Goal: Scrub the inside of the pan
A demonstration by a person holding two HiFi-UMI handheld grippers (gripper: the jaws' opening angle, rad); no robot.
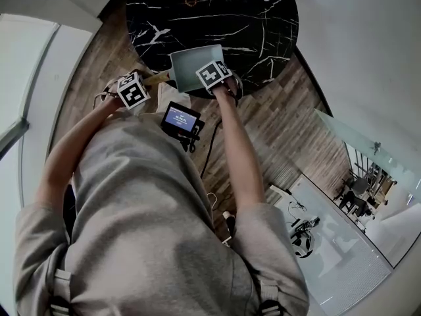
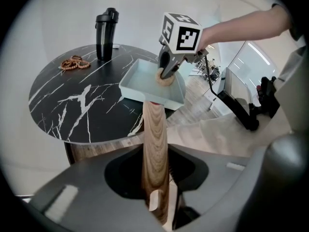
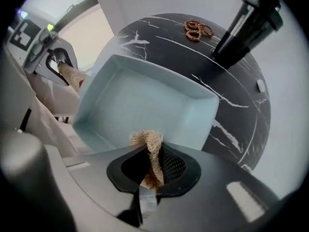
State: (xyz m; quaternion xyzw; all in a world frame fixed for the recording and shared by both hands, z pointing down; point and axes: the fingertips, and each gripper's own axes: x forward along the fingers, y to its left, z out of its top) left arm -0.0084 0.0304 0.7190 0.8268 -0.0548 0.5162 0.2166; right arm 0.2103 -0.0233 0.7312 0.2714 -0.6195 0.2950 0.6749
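Left gripper (image 2: pixel 157 199) clamps the wooden handle (image 2: pixel 154 139); right gripper (image 3: pixel 152 166) pinches a fibrous scrubber (image 3: pixel 147 140) at 6 o'clock in the pan (image 3: pixel 145 98), its tail hidden between the jaws.

The table (image 2: pixel 72 105) is black marble veined in white. The pan (image 3: pixel 145 100) is pale blue-green, its handle (image 2: pixel 154 149) light wood with a wavy grain. The scrubber (image 3: pixel 147 141) is straw-tan, the bottle (image 2: pixel 106 33) black, the beads (image 2: pixel 75 63) reddish brown.

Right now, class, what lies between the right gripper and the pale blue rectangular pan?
A tan fibrous scrub pad, clamped in the right gripper; left gripper view shows it.
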